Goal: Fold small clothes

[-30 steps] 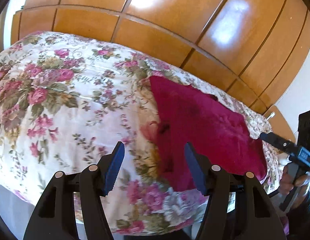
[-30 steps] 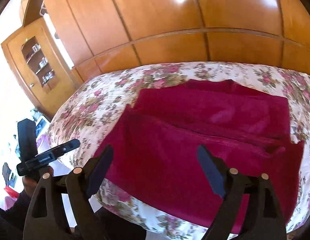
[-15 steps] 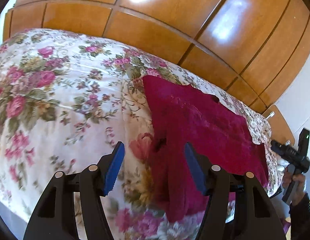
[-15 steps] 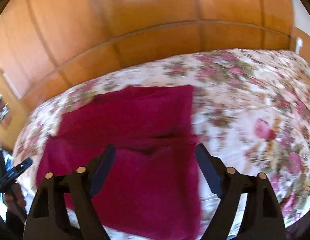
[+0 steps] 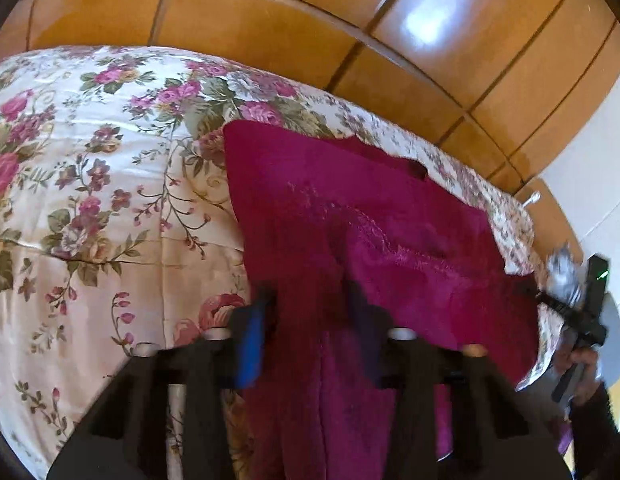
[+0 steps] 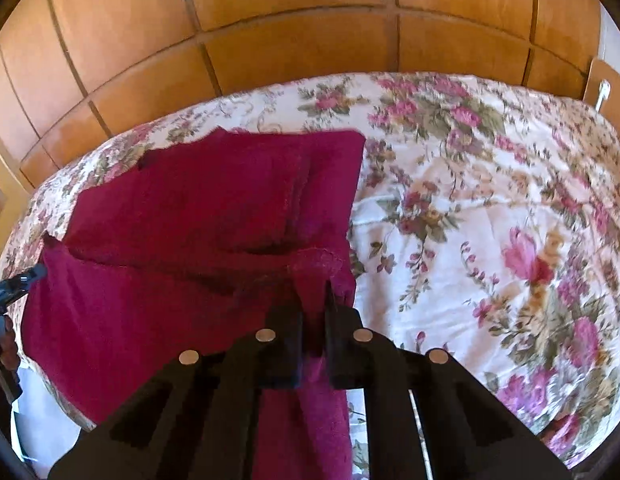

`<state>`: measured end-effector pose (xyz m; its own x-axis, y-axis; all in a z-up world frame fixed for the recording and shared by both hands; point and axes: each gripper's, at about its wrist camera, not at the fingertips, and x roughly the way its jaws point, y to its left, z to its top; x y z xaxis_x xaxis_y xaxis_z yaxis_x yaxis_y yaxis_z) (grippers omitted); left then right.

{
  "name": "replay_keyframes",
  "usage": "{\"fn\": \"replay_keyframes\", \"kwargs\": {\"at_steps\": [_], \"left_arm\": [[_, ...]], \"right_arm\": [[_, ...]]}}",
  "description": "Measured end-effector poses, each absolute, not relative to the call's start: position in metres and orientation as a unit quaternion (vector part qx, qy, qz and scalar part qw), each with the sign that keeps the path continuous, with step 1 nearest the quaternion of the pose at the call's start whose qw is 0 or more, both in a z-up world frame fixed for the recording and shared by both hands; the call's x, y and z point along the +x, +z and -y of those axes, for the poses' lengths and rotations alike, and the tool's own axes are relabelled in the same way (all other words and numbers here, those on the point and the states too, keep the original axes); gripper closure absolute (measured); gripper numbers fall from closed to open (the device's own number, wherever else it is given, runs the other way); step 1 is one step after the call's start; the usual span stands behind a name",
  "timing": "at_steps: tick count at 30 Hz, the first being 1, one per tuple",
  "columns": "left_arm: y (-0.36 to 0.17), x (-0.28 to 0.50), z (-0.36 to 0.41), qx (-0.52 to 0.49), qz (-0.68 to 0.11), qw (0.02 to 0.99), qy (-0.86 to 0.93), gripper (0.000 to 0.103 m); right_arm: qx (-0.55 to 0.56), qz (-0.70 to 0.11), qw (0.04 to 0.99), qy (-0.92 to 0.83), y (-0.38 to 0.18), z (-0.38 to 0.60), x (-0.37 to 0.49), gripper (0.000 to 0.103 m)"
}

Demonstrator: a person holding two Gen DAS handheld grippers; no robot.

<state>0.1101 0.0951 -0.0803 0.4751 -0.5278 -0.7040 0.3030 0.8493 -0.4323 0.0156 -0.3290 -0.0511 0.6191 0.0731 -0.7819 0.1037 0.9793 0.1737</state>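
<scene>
A crimson fleece garment (image 5: 349, 208) lies spread on the floral bedspread (image 5: 90, 200), one end hanging over the near edge. My left gripper (image 5: 310, 300) is at the garment's near left corner. Its jaws are closing, with the cloth bunched up between the blurred blue pads. In the right wrist view the same garment (image 6: 214, 200) fills the left half of the bed, and my right gripper (image 6: 313, 296) is shut on its near right corner, pinching a raised fold. Each gripper shows in the other's view: the right one (image 5: 581, 312) and the left one (image 6: 14, 284).
Glossy wooden wardrobe panels (image 5: 270, 20) stand right behind the bed. The floral bedspread (image 6: 489, 220) stretches bare to the right of the garment. A person's hand (image 5: 585, 364) holds the right gripper's handle beyond the bed's corner.
Both grippers moved to the garment's near corners. The right jaws went from wide open to shut on the cloth, and the left jaws narrowed onto the cloth edge.
</scene>
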Motion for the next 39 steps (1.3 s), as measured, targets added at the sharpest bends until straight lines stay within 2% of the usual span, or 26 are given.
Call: {"fn": "replay_keyframes", "kwargs": {"at_steps": [1, 8, 11, 15, 18, 21, 23, 24, 25, 26, 30, 34, 37, 39], "left_arm": [[-0.077, 0.107, -0.095, -0.122, -0.440, 0.854, -0.247, 0.097], [-0.021, 0.098, -0.111, -0.166, -0.367, 0.875, -0.268, 0.097], [0.000, 0.116, -0.107, -0.162, -0.348, 0.886, -0.260, 0.097], [-0.006, 0.168, -0.098, -0.141, -0.358, 0.897, -0.217, 0.097], [-0.027, 0.200, -0.091, -0.117, -0.378, 0.901, -0.180, 0.097], [-0.070, 0.240, -0.073, -0.089, -0.451, 0.876, -0.146, 0.097], [-0.080, 0.244, -0.073, -0.086, -0.467, 0.869, -0.137, 0.097], [-0.078, 0.238, -0.079, -0.092, -0.460, 0.873, -0.133, 0.094], [-0.075, 0.231, -0.086, -0.095, -0.456, 0.876, -0.128, 0.089], [-0.071, 0.222, -0.094, -0.096, -0.449, 0.880, -0.122, 0.086], [-0.054, 0.162, -0.131, -0.078, -0.424, 0.897, -0.095, 0.086], [-0.062, 0.058, -0.180, -0.078, -0.447, 0.889, -0.065, 0.086], [-0.083, -0.003, -0.204, -0.118, -0.481, 0.868, -0.031, 0.085], [-0.093, -0.027, -0.206, -0.145, -0.485, 0.862, -0.021, 0.076]], "right_arm": [[0.099, -0.430, 0.897, -0.004, -0.043, 0.328, 0.014, 0.097], [0.076, -0.344, 0.935, 0.030, 0.039, 0.321, 0.016, 0.097], [0.072, -0.330, 0.941, 0.023, 0.050, 0.325, 0.046, 0.097], [0.105, -0.350, 0.931, 0.015, 0.034, 0.338, 0.117, 0.097], [0.072, -0.379, 0.922, -0.016, 0.006, 0.331, 0.166, 0.097], [0.039, -0.449, 0.891, -0.056, -0.043, 0.323, 0.203, 0.097], [0.042, -0.477, 0.876, -0.048, -0.064, 0.324, 0.206, 0.091], [0.049, -0.470, 0.880, -0.045, -0.063, 0.326, 0.199, 0.079], [0.063, -0.454, 0.888, -0.034, -0.058, 0.330, 0.188, 0.072], [0.078, -0.435, 0.897, -0.027, -0.048, 0.334, 0.168, 0.070], [0.115, -0.416, 0.902, -0.006, -0.024, 0.339, 0.069, 0.050], [0.085, -0.478, 0.871, 0.074, -0.034, 0.290, -0.067, 0.049], [0.050, -0.530, 0.846, 0.030, -0.066, 0.271, -0.108, 0.048], [0.099, -0.533, 0.840, 0.023, -0.080, 0.275, -0.111, 0.049]]}}
